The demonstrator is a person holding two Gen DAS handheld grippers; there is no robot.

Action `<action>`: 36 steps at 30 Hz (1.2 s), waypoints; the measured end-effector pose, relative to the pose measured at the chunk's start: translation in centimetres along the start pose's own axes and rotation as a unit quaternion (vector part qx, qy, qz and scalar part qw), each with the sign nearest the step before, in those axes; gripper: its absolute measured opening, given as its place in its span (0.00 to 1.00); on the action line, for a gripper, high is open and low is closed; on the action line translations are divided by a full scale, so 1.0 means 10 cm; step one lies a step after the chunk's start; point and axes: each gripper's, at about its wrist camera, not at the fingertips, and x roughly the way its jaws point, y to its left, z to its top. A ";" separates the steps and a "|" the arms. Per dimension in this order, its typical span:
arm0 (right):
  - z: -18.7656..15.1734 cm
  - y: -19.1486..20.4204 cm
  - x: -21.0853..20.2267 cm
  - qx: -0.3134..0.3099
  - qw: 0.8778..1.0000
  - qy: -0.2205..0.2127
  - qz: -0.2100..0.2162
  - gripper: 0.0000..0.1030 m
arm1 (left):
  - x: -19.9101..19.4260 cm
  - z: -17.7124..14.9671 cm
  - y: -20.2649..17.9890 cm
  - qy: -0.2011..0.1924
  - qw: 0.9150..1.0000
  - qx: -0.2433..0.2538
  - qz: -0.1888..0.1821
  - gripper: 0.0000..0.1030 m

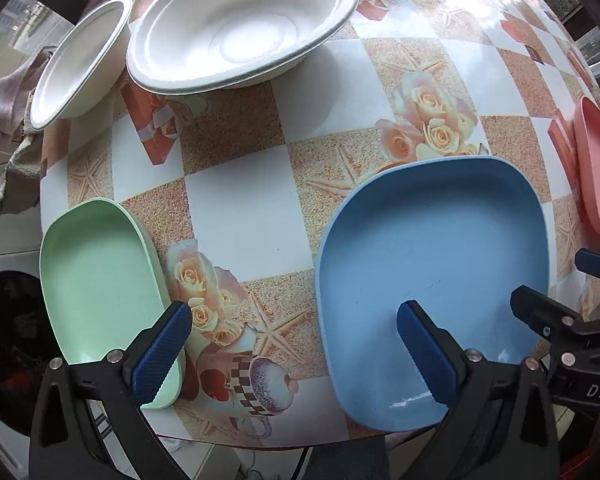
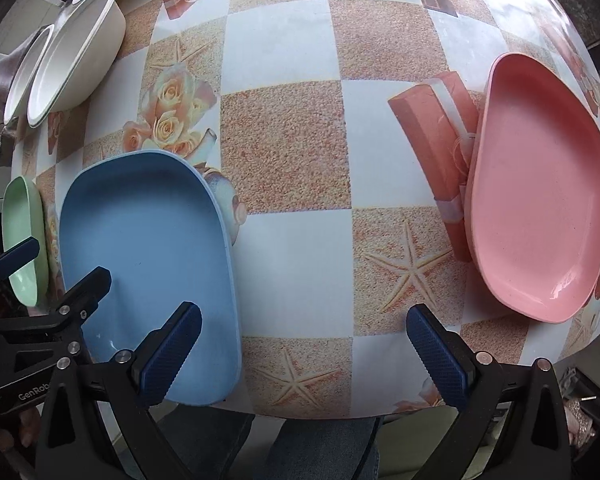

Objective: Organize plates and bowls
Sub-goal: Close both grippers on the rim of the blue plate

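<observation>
A blue plate [image 1: 432, 272] lies at the table's near edge; it also shows in the right wrist view [image 2: 148, 252]. A green plate [image 1: 96, 276] lies to its left, a pink plate [image 2: 540, 216] to its right. Two white paper bowls [image 1: 240, 24] [image 1: 76, 64] stand at the far left. My left gripper [image 1: 296, 344] is open and empty, one finger over the green plate's near end, the other over the blue plate. My right gripper [image 2: 304, 344] is open and empty above the table edge, its left finger over the blue plate's near right corner.
The table [image 2: 284, 140] has a checked floral cloth. A crumpled cloth [image 1: 8, 120] hangs past the table's far left edge. The table's front edge runs just under both grippers.
</observation>
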 end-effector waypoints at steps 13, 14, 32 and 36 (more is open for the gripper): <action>0.00 0.10 0.02 -0.032 0.999 0.011 -0.041 1.00 | 0.28 0.21 0.25 0.011 0.997 -0.058 -0.050 1.00; -0.04 0.09 0.03 -0.031 0.999 0.009 -0.041 1.00 | 0.31 0.21 0.28 0.016 0.996 -0.065 -0.059 1.00; -0.56 0.71 -0.18 -0.022 0.998 -0.012 0.060 0.12 | 0.30 0.31 -0.06 0.037 0.997 0.015 -0.062 0.65; -0.73 0.83 -0.20 -0.032 0.998 -0.002 0.054 0.12 | 0.29 0.25 -0.15 0.035 0.997 0.044 -0.050 0.59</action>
